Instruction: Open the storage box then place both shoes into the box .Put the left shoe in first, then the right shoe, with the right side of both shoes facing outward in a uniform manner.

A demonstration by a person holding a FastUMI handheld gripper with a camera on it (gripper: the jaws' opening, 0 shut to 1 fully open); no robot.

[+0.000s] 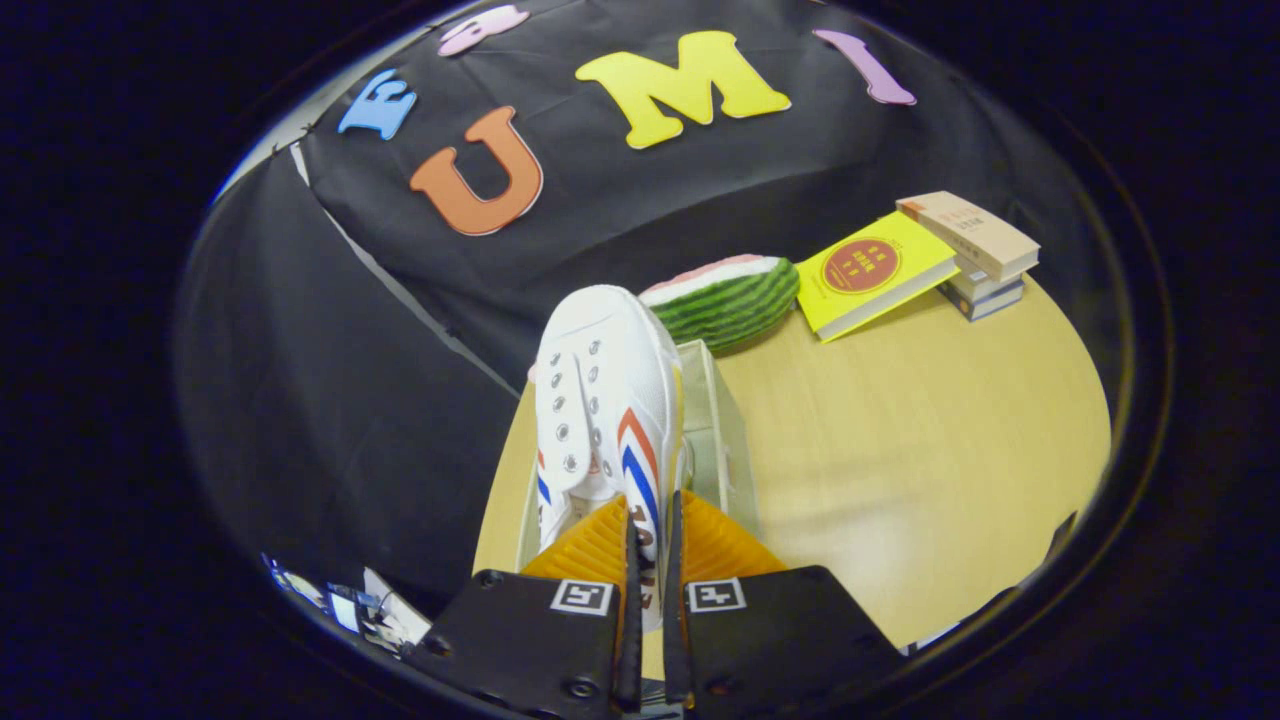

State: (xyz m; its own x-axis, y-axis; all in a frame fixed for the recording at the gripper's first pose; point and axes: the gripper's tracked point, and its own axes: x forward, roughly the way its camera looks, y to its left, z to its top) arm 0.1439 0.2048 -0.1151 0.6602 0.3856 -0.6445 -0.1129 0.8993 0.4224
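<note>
The tongs (646, 560) are clenching the heel wall of a white shoe (605, 400), both fingers pressing on a thin fold of canvas just behind the red and blue stripes. The shoe is running straight away from the tongs, heel near and toe far, its long axis in line with the fingers. It is hanging over the open box (722, 430), a pale, clear-walled container standing on the table (920, 440); the box's right wall is showing just right of the shoe and a strip of its left wall just left of the heel. Whether the sole is touching the box floor cannot be told, since the shoe is hiding it.

Beyond the box, a watermelon slice (725, 300) is lying at the far edge of the table, and further right a yellow book (872, 272) is leaning against a short stack of books (975, 250).

The striped side is facing right, towards the open table. The lowering looks to be the step in hand, and it is hanging on one thing: the shoe's length staying parallel to the box's long walls, which are also running near to far. A twist at the heel would likely be catching the toe on a wall. No second shoe is visible inside, though the interior is largely hidden.
</note>
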